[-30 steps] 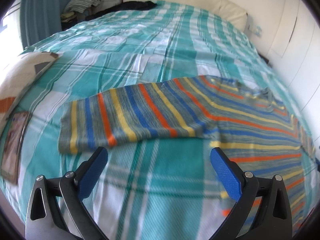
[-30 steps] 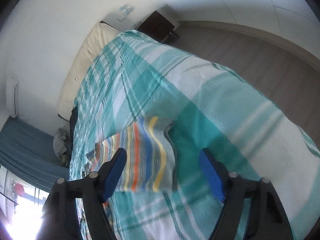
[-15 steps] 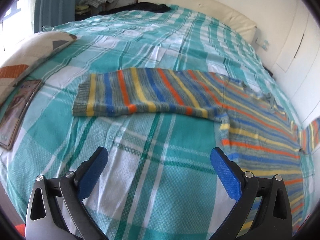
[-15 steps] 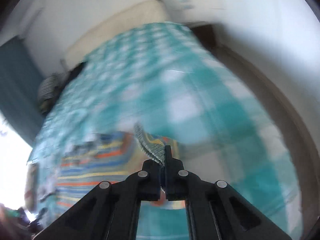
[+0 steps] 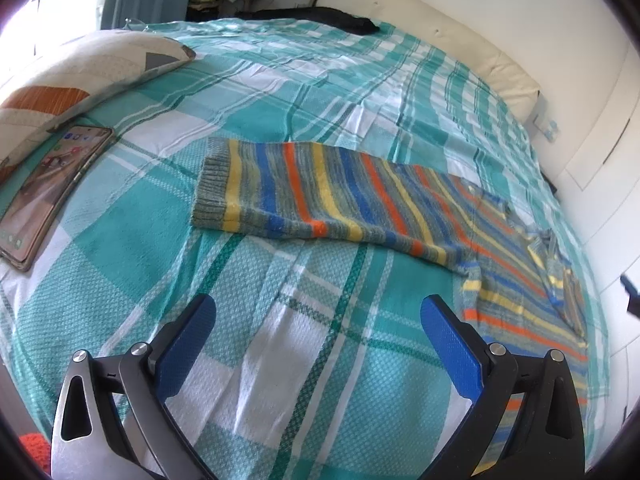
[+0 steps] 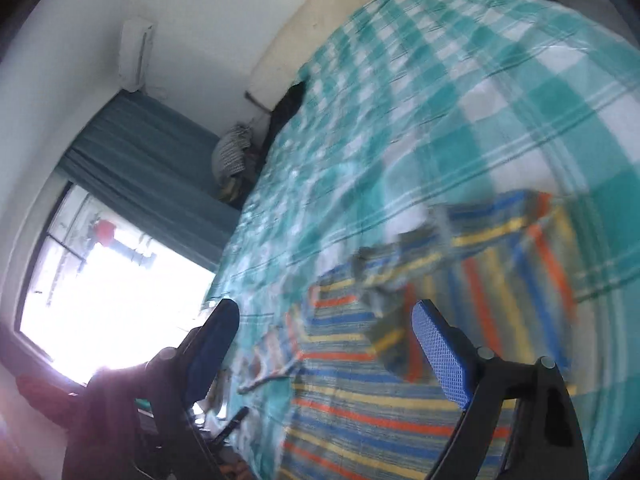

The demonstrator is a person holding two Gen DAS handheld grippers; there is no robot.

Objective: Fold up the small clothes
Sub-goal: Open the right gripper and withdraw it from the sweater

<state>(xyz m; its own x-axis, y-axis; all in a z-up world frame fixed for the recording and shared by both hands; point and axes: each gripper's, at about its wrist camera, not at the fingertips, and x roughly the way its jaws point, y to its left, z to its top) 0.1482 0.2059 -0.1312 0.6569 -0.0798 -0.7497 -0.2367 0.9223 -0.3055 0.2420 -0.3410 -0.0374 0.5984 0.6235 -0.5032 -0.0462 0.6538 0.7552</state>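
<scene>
Now my right gripper (image 6: 324,344) is gaping empty above the striped sweater (image 6: 400,400), having released its sleeve; my left gripper (image 5: 318,330) is hovering wide open.

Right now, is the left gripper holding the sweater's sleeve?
No. The left gripper hangs open over bare bedspread, with the striped sweater sleeve lying flat beyond its fingertips.

A small knitted sweater (image 5: 360,208) in grey with blue, yellow and orange stripes lies flat on the bed. One sleeve (image 5: 288,196) stretches straight out sideways, ribbed cuff at its end. In the blurred right wrist view the other sleeve (image 6: 500,236) lies folded across the body.
</scene>
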